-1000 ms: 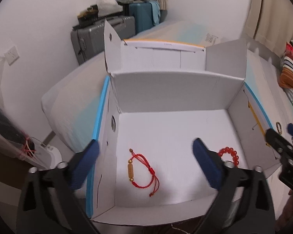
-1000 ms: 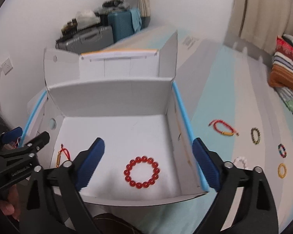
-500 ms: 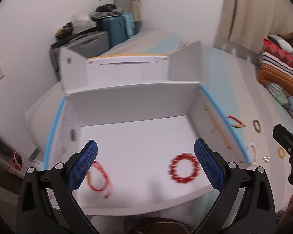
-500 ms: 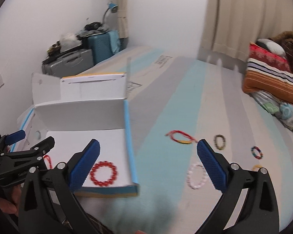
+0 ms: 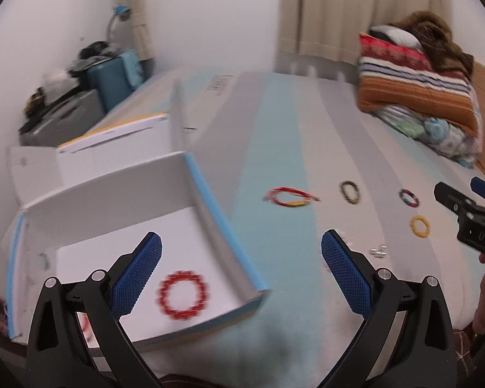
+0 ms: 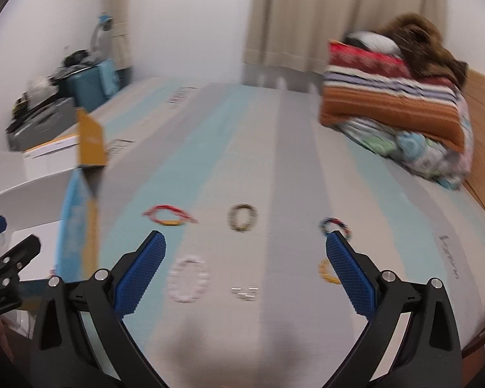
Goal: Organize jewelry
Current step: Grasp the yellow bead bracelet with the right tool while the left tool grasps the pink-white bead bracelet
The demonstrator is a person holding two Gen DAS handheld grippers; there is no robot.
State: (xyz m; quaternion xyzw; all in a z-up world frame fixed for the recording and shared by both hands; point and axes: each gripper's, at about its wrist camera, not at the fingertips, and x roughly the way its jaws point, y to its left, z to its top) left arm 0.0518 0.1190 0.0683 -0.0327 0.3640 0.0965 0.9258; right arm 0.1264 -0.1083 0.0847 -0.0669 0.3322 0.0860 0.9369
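An open white box (image 5: 190, 190) with blue edges lies on the bed; a red bead bracelet (image 5: 182, 298) rests on its floor. On the striped sheet lie a red cord bracelet (image 6: 168, 216), a dark bead bracelet (image 6: 241, 217), a multicolour bracelet (image 6: 334, 226), a yellow bracelet (image 6: 325, 271), a white bead bracelet (image 6: 187, 279) and small silver pieces (image 6: 245, 292). My left gripper (image 5: 241, 278) is open and empty over the box's right wall. My right gripper (image 6: 245, 274) is open and empty above the loose bracelets.
Folded blankets and pillows (image 6: 394, 97) are piled at the bed's far right. Suitcases and clutter (image 5: 80, 97) stand by the wall at the left. The box's raised flap (image 6: 89, 142) stands left of the bracelets. A curtain hangs behind the bed.
Both grippers have swung right, from over the box toward the loose bracelets on the sheet. Both stayed open and empty. The red bead bracelet stays in the box.
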